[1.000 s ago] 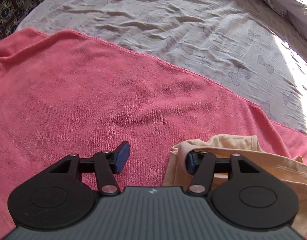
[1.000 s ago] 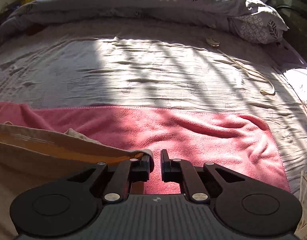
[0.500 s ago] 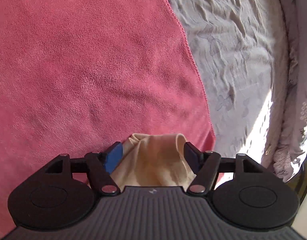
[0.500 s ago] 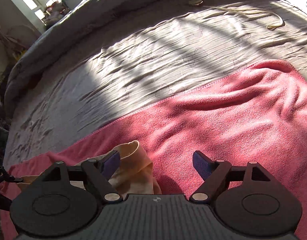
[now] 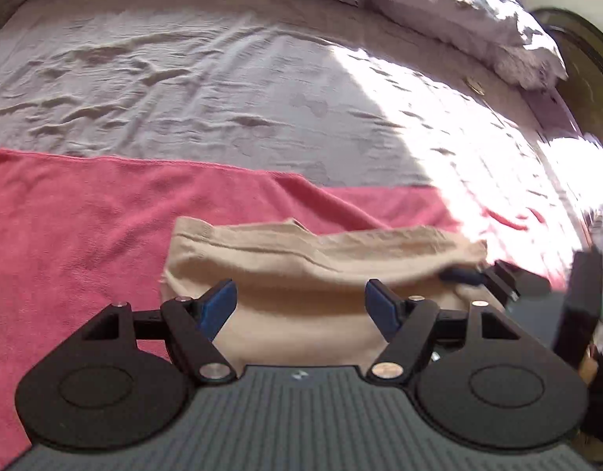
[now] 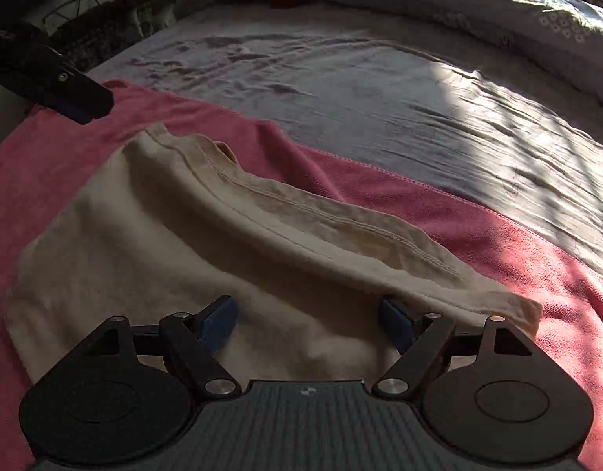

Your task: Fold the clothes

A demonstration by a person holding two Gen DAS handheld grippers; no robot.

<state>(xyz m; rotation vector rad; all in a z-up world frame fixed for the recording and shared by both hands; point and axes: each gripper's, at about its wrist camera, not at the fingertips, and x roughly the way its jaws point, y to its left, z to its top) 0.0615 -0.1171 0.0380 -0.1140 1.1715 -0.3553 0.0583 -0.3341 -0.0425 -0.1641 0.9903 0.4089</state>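
so both grippers just let go; the left gripper [image 5: 299,306] and right gripper [image 6: 309,324] now hang with jaws released and empty over the folded beige cotton garment [image 6: 207,259]; it lies flat right under and ahead of both jaws, so this fold looks done; underneath is a pink terry towel [image 5: 85,212] on a wrinkled grey bedsheet [image 5: 207,90], sun-streaked, rumpled grey duvet [image 6: 478,8] beyond.

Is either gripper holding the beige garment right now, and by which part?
Neither. Left gripper and right gripper have open jaws; the beige garment lies free on the pink towel.
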